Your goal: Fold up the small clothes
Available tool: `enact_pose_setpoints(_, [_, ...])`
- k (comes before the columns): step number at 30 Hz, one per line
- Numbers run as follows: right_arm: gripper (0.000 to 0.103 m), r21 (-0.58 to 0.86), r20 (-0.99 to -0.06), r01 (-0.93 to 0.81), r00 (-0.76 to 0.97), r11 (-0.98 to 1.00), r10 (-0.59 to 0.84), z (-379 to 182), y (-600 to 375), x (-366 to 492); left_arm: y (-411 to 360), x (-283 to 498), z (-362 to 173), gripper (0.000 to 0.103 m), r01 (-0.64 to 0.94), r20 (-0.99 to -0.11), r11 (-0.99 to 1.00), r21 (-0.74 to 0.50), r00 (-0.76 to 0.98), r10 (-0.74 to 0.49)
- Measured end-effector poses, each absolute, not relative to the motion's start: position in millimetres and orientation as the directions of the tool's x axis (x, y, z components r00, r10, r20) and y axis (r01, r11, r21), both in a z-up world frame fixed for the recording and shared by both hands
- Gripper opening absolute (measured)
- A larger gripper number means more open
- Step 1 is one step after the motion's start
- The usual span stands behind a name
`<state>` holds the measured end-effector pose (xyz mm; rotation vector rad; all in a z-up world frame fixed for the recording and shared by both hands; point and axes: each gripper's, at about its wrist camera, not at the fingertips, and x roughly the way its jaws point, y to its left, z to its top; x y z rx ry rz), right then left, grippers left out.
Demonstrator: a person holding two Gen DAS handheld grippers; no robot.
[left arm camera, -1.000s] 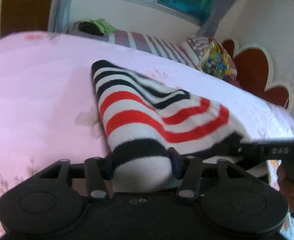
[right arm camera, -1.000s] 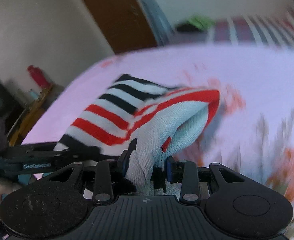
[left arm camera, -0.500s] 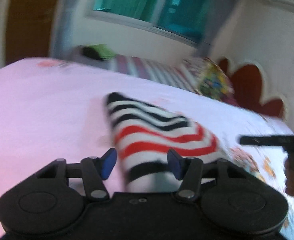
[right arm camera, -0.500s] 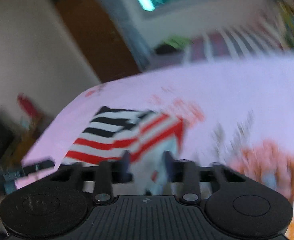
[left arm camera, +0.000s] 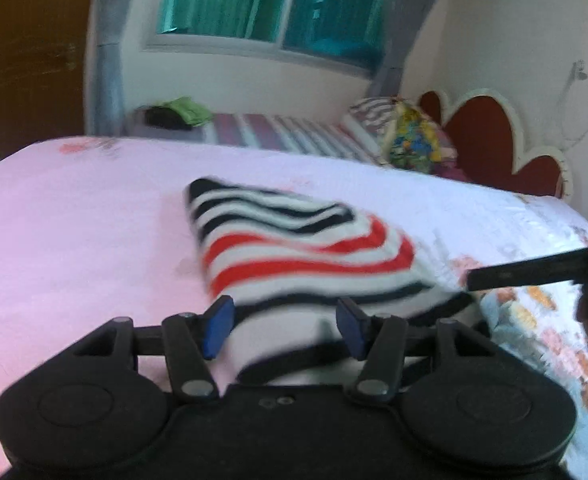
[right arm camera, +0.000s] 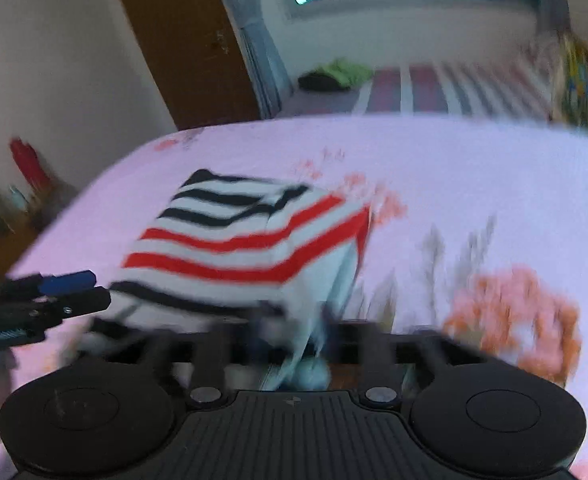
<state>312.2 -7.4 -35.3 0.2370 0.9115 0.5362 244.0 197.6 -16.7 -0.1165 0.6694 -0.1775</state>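
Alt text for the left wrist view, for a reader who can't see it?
A folded striped garment lies on a pink floral bedsheet, its near edge between the open blue pads of the left gripper. The right gripper enters from the right.

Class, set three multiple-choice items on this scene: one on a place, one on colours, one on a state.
1. Where does the striped garment lie?
A. on the pink bedsheet
B. on a chair
C. in a basket

2. What colours are its stripes?
A. green and yellow
B. black and red on white
C. all blue

3. How do the jaws of the left gripper stand?
A. clamped on the garment
B. apart, not pressing it
C. out of sight

Answers:
1 A, sheet all round it.
2 B, both views show them.
3 B, gaps beside both blue pads.
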Motion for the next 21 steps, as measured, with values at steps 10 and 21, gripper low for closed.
enact_pose_setpoints(10, [0.009, 0.380, -0.748, -0.334, 0.438, 0.862, 0.499, -57.2, 5.1, 300.4, 187.3, 228.3, -43.7, 0.054, 0.063, -0.680, 0.976, -0.210, 0.708, -0.192])
enact_pose_setpoints(21, [0.073, 0.274, -0.744, -0.288, 0.541, 0.917, 0.393, -56.1, -4.0, 273.1, 178.9, 211.0, -46.2, 0.095, -0.053, -0.704, 0.998, -0.039, 0.710, 0.010])
